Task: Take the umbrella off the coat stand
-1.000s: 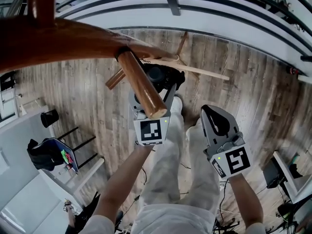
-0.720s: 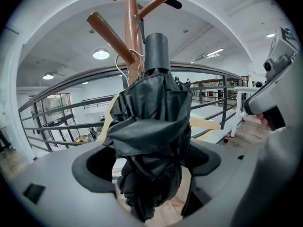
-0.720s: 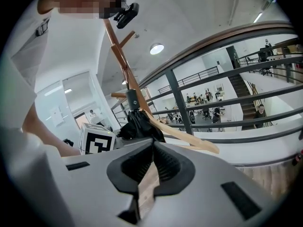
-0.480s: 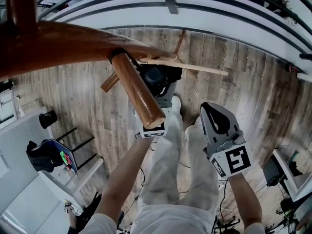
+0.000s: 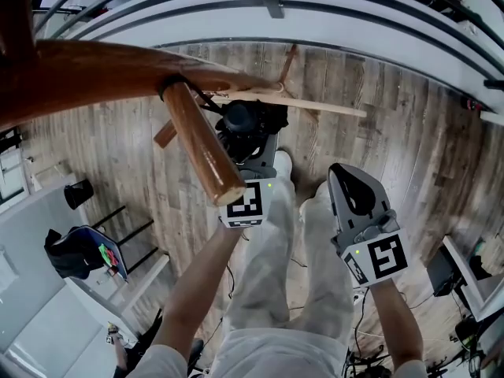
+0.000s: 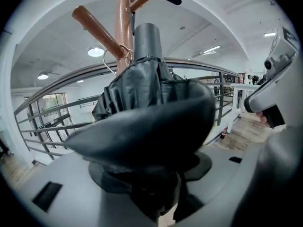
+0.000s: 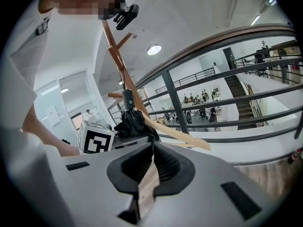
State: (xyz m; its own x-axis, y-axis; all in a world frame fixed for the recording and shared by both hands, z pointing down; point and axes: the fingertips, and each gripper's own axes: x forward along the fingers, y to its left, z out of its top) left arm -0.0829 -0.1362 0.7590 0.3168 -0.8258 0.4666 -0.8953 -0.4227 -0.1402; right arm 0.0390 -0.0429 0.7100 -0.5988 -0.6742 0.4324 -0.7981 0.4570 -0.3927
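The black folded umbrella (image 5: 246, 126) hangs by a strap from the brown wooden coat stand (image 5: 118, 69), just behind a thick peg (image 5: 201, 144). My left gripper (image 5: 250, 154) reaches up to it from below. In the left gripper view the bunched canopy (image 6: 142, 86) and grey handle (image 6: 147, 39) fill the space between the jaws. The left gripper (image 6: 151, 160) is closing, with its pads on the fabric. My right gripper (image 5: 346, 181) hangs to the right, shut and empty (image 7: 152, 143), clear of the stand.
A pale wooden hanger (image 5: 315, 106) hangs on the stand beside the umbrella (image 7: 135, 124). A curved metal railing (image 5: 315, 14) runs behind the stand. A white desk (image 5: 39, 321) with a dark bag (image 5: 79, 246) stands at lower left. The person's legs are below.
The left gripper's jaws have narrowed onto the umbrella's canopy. The head view has shifted slightly, so the peg sits further left. The right gripper has kept still.
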